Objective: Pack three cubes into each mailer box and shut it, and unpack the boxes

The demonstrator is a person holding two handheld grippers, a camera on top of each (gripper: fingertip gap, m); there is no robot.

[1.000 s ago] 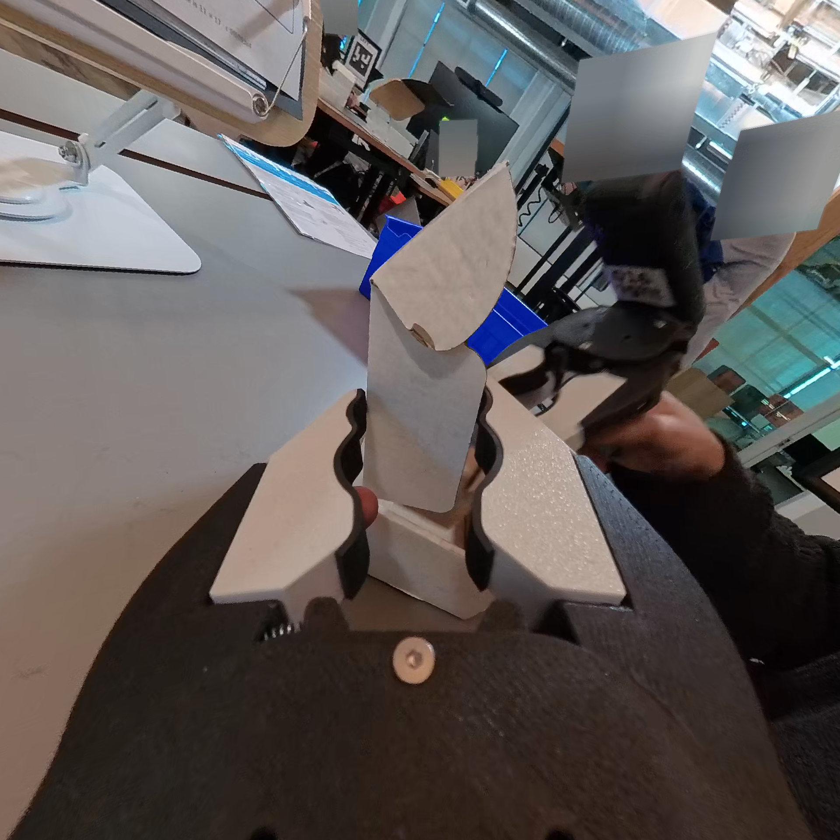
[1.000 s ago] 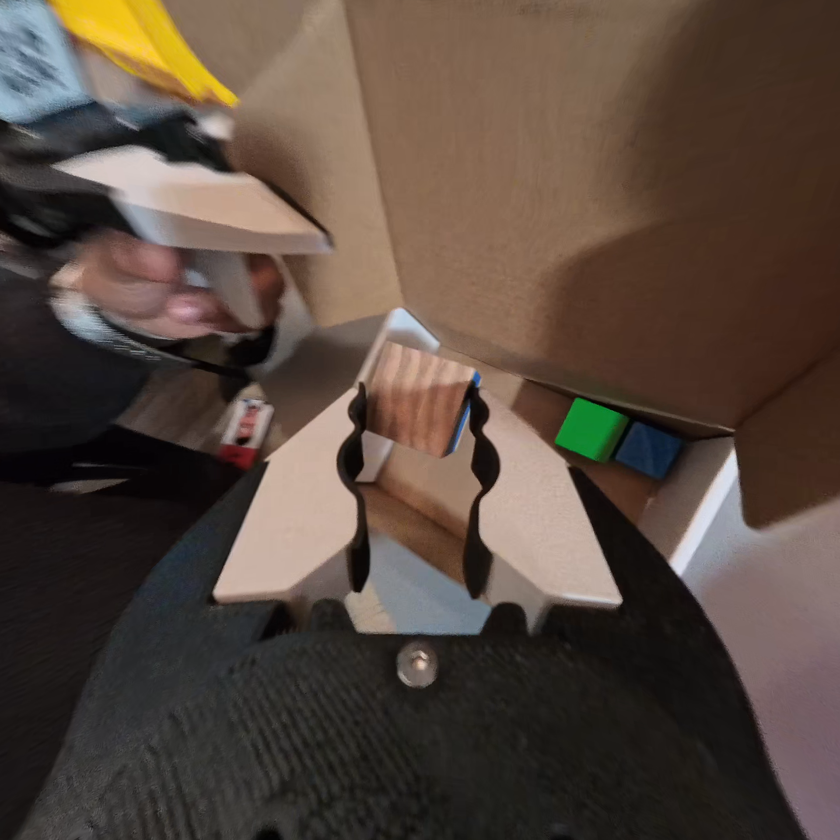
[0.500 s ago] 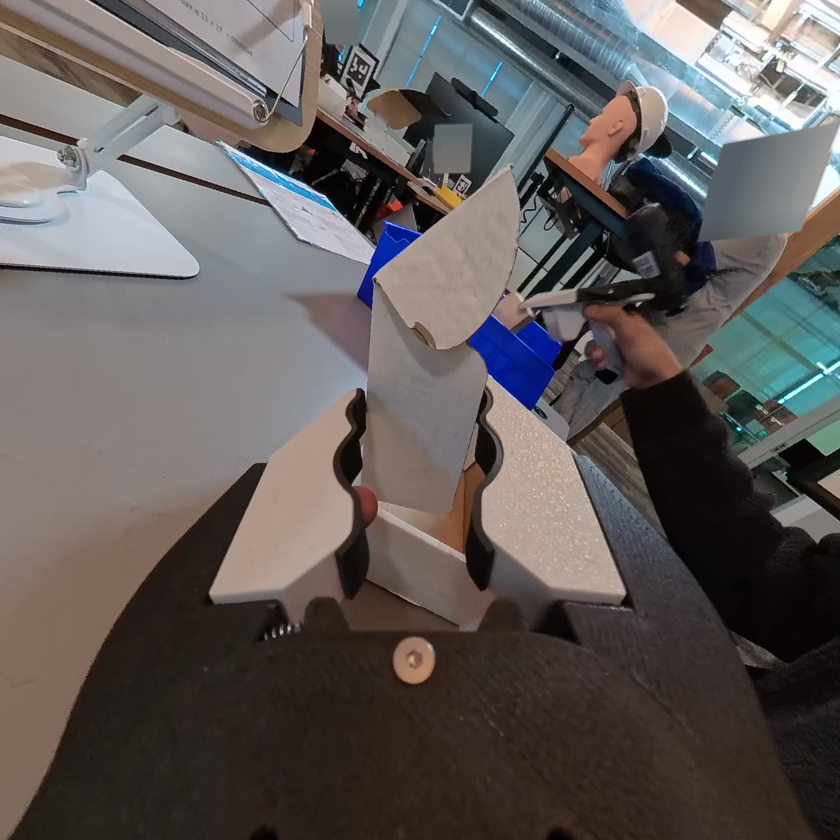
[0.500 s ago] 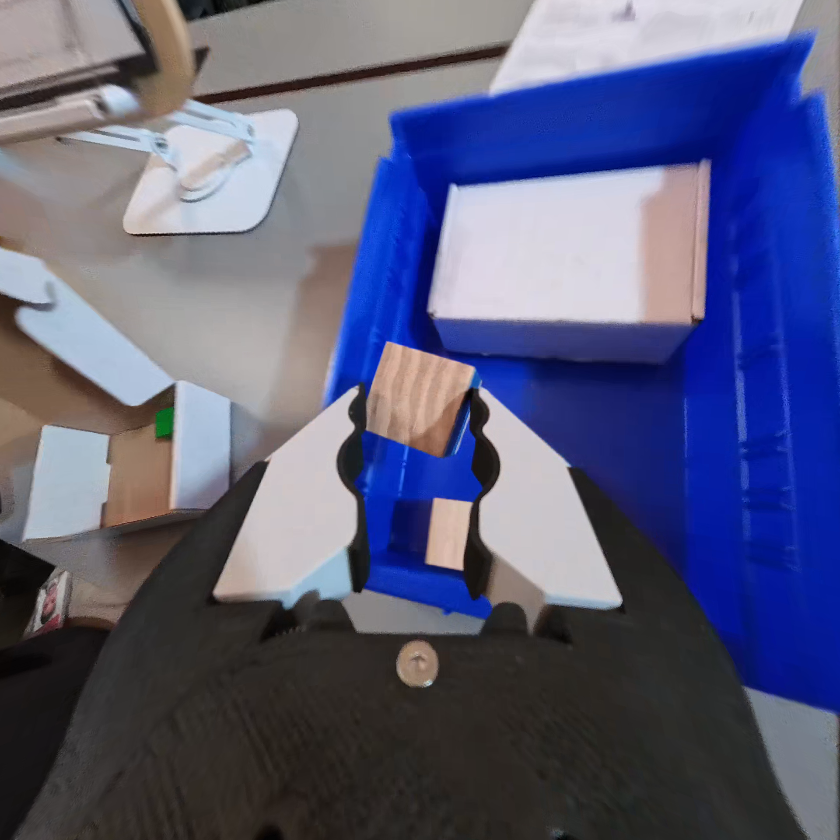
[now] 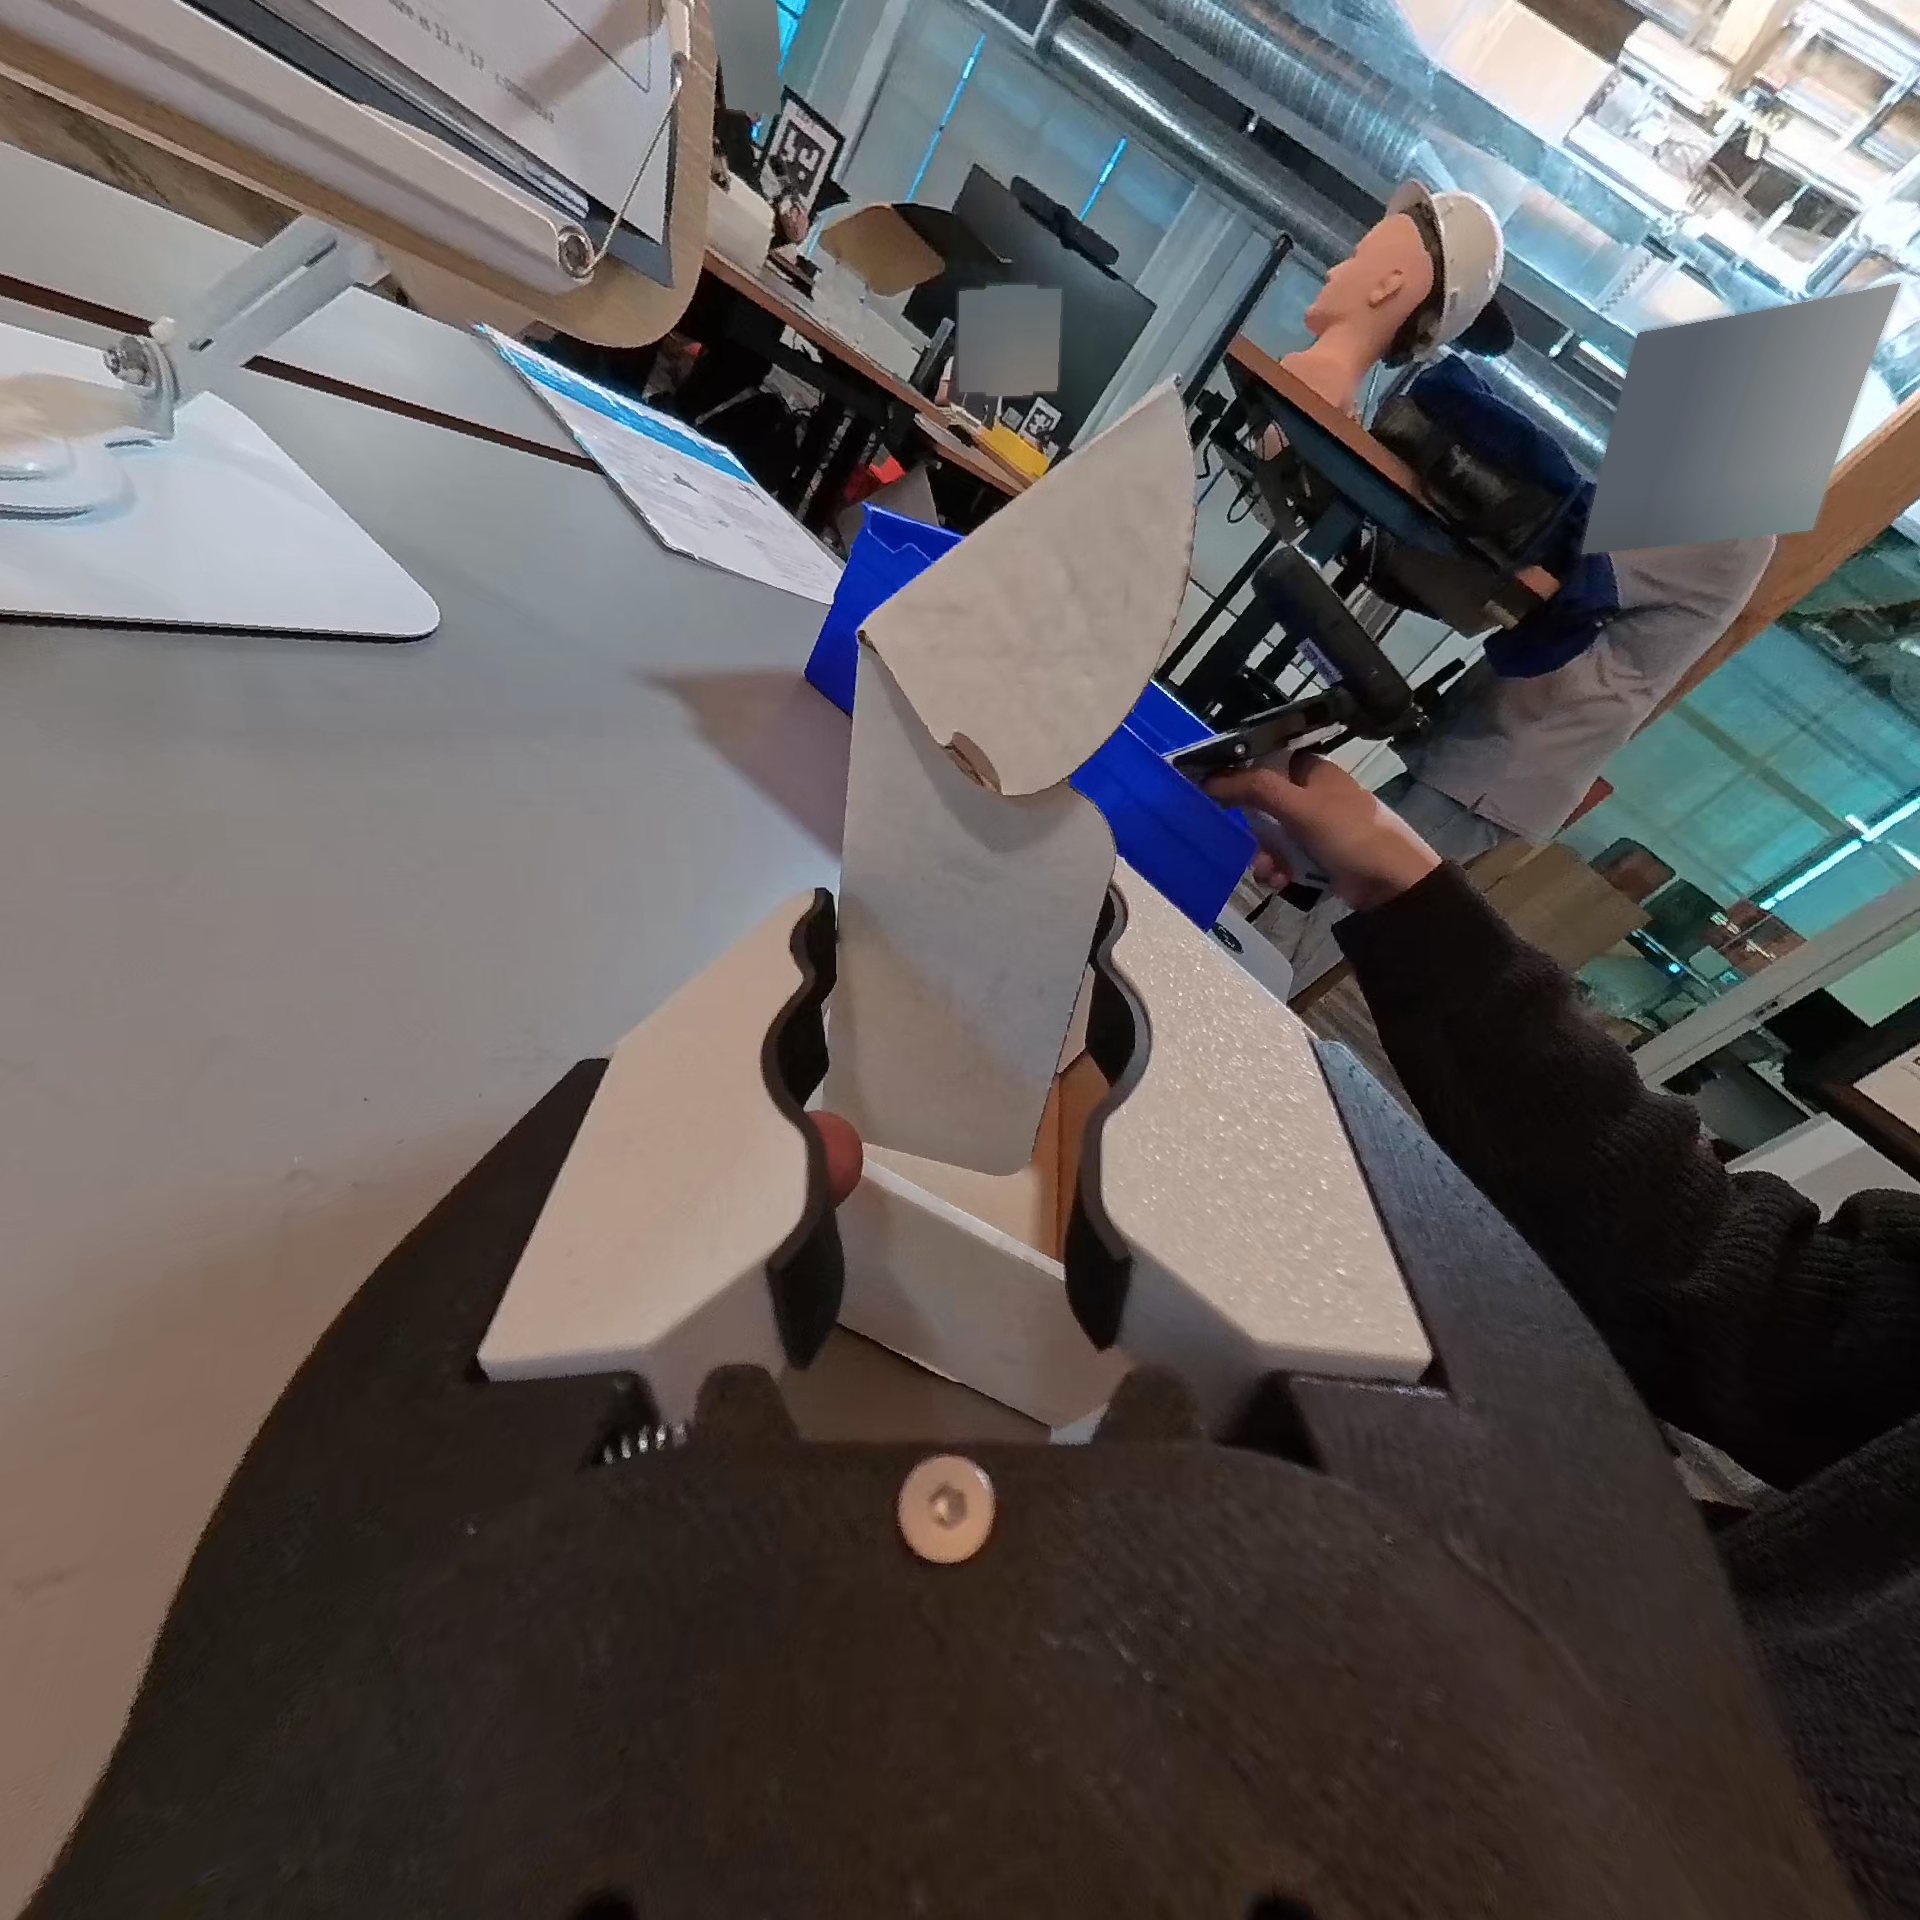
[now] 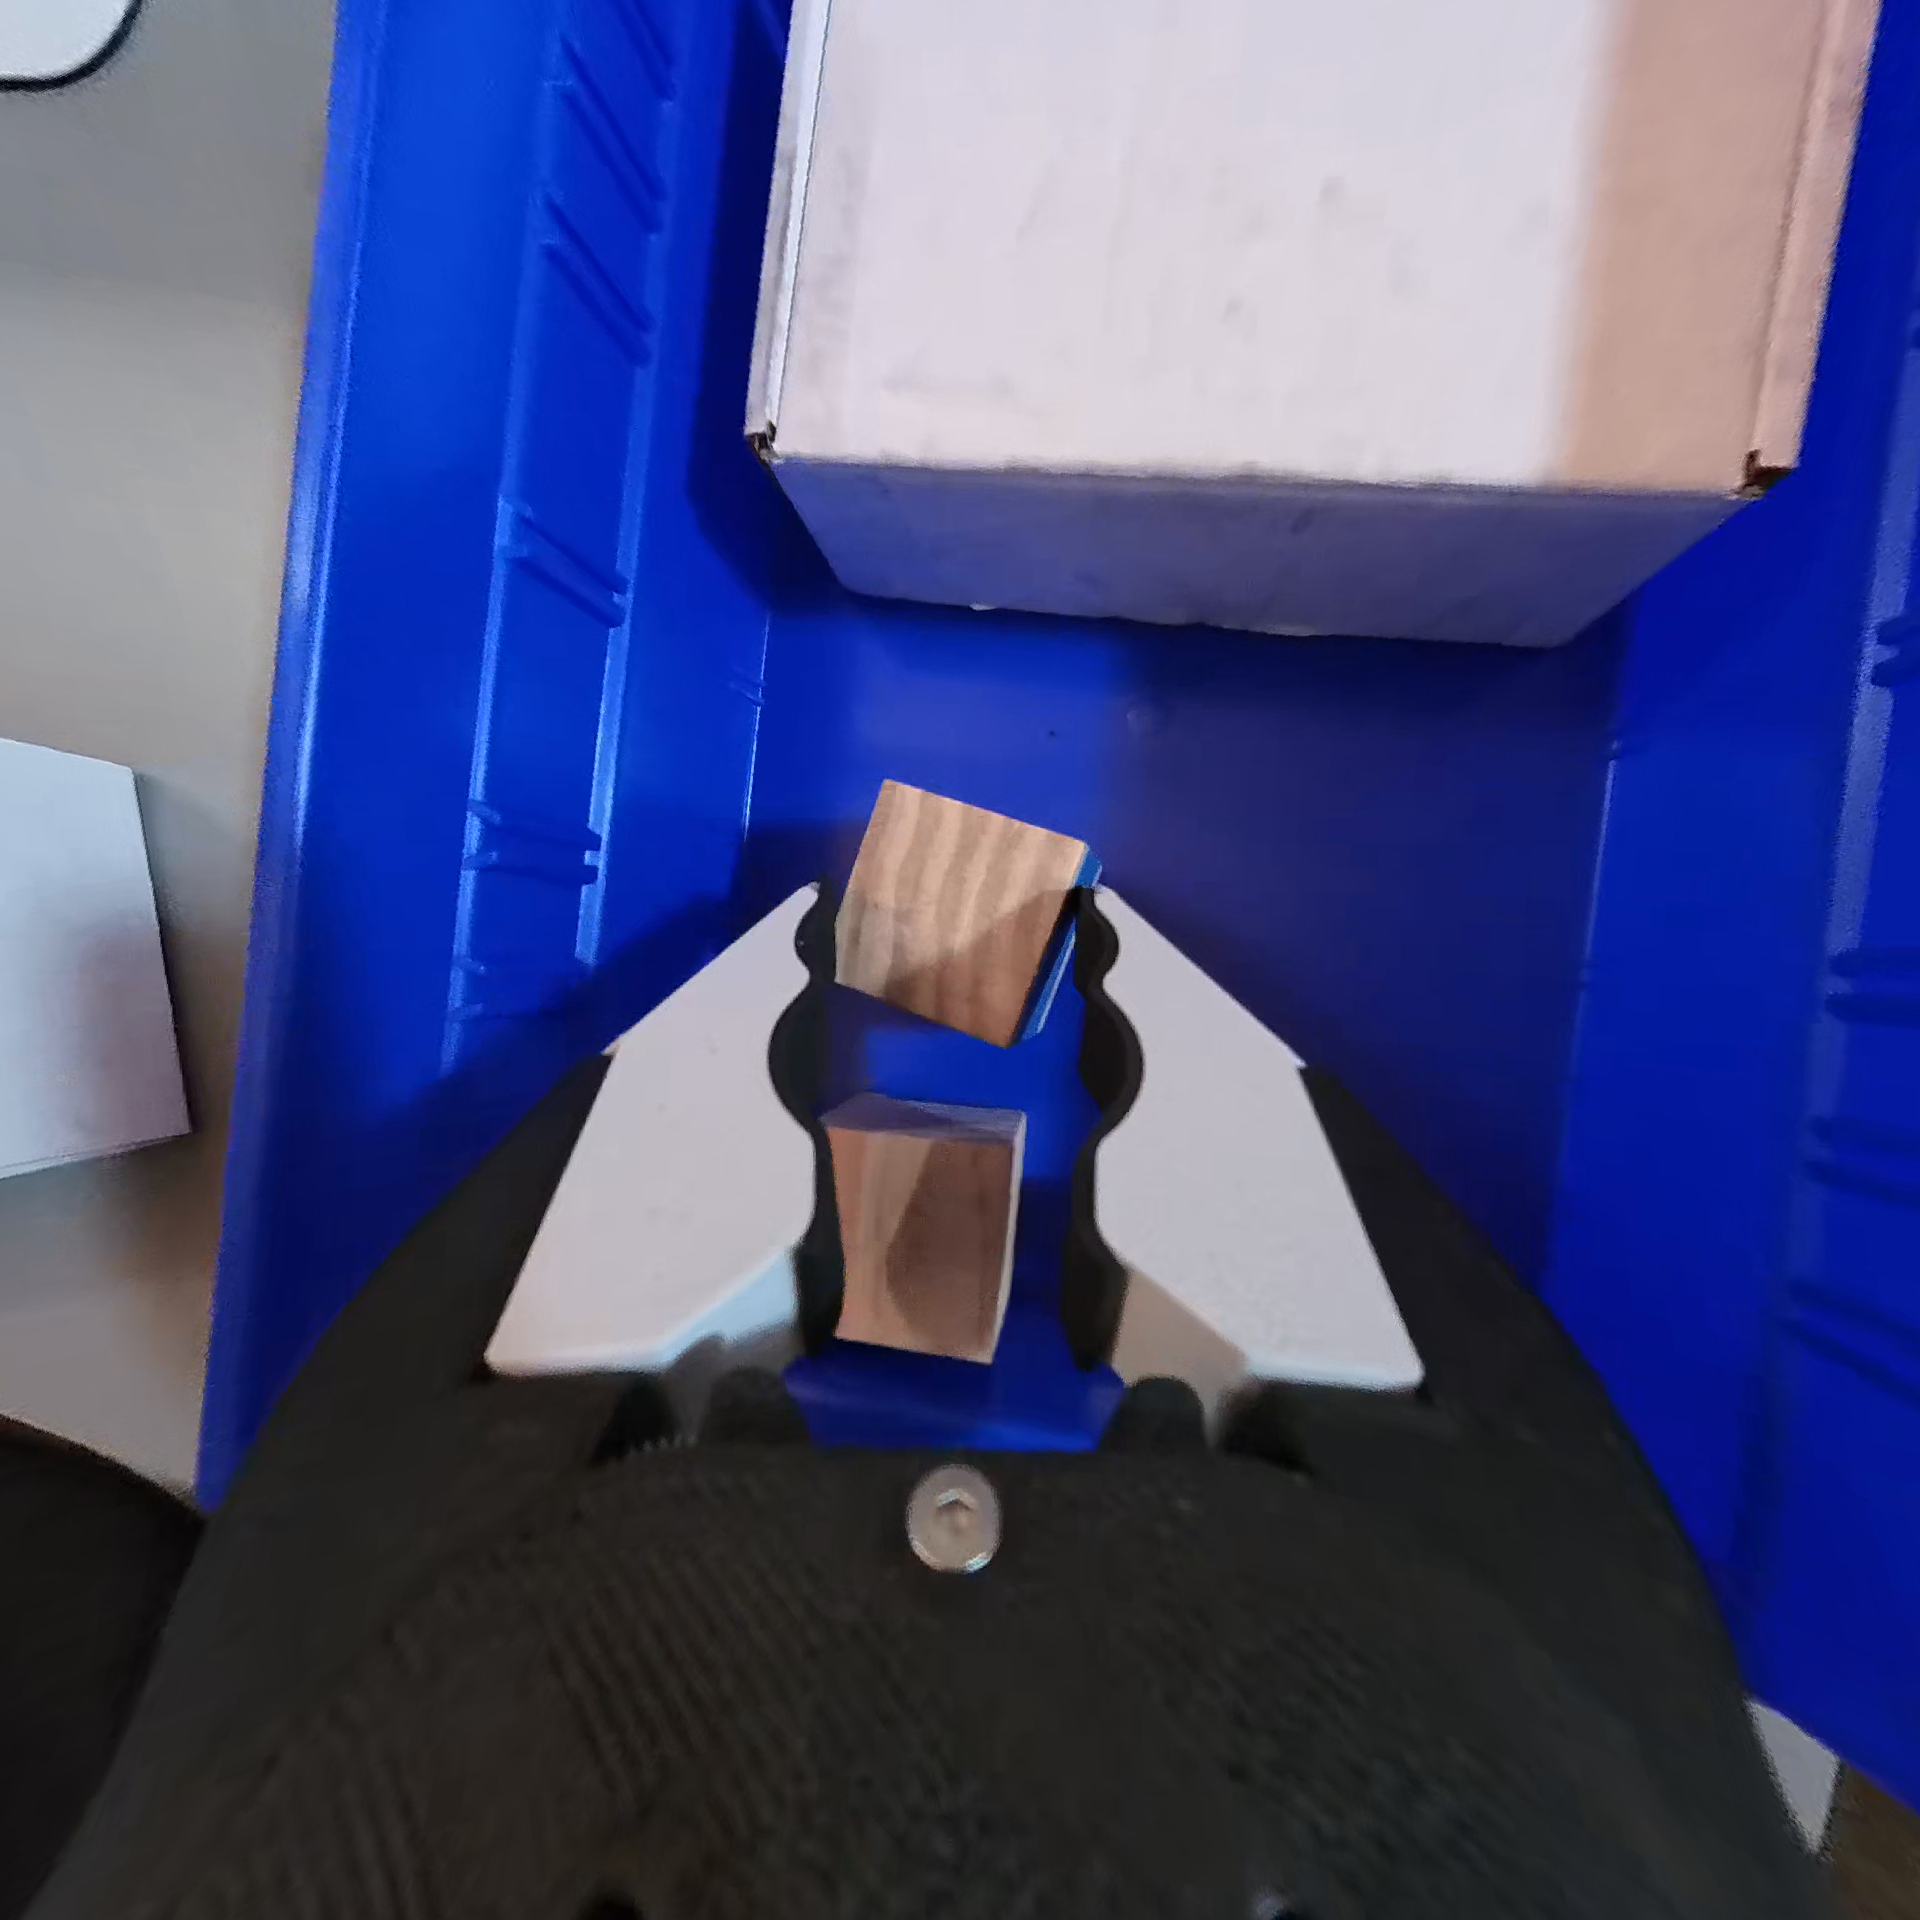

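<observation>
In the left wrist view my left gripper is shut across the upright white flap of an open white mailer box, whose corner sits between the fingers. A small red thing shows beside the left finger. My right gripper is shut on a wooden cube with a blue side and holds it tilted above the floor of a blue bin. A second wooden cube lies on the bin floor below it. A shut white mailer box lies at the bin's far end.
The grey table carries a white monitor stand base and a printed sheet. The blue bin sits at the table's right edge, with my right gripper over it. A person stands beyond. White cardboard lies left of the bin. Across from one pair of fingers to the other is roughly 40 cm.
My right gripper carried the wooden cube out of the open box, across to the blue bin, and has come down closer to the bin floor. My left gripper has stayed put on the flap.
</observation>
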